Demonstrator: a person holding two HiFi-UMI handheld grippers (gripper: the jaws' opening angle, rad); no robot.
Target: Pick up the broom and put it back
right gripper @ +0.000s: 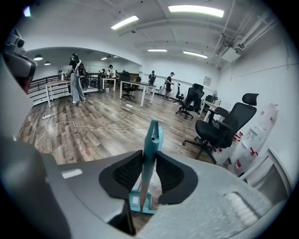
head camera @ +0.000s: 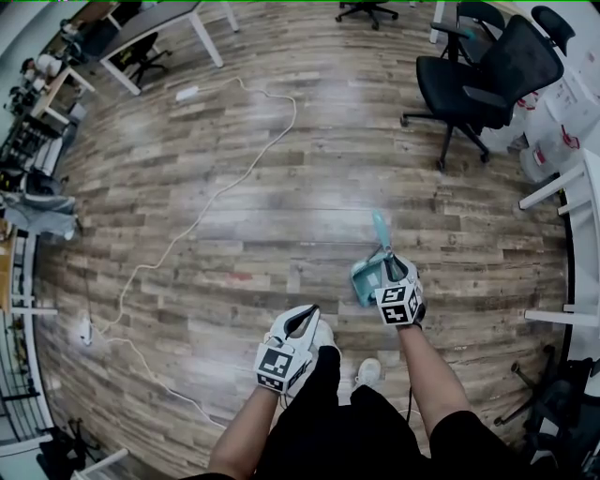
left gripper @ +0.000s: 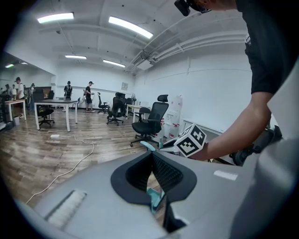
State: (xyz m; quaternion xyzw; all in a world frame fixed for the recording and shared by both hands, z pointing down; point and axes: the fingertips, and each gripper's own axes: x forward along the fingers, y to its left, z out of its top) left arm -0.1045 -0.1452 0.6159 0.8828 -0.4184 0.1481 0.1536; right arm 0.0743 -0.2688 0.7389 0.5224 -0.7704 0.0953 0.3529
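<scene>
A teal broom (head camera: 379, 231) with a long slim handle hangs low over the wooden floor, its teal head and dustpan part (head camera: 367, 279) at the bottom. My right gripper (head camera: 387, 255) is shut on the handle. In the right gripper view the handle (right gripper: 150, 140) runs up between the black pads, with the broom head (right gripper: 140, 204) below them. My left gripper (head camera: 309, 314) is lower left of the broom and apart from it, jaws shut together on nothing. In the left gripper view its tips (left gripper: 152, 154) meet, and the broom's teal handle end (left gripper: 147, 146) shows just beyond them.
A black office chair (head camera: 483, 80) stands at the upper right, next to a white table (head camera: 562, 187). A white cable (head camera: 220, 192) snakes over the floor from a power strip (head camera: 187, 93). A desk (head camera: 159, 23) stands at the far left. My shoes (head camera: 367, 372) are below the broom.
</scene>
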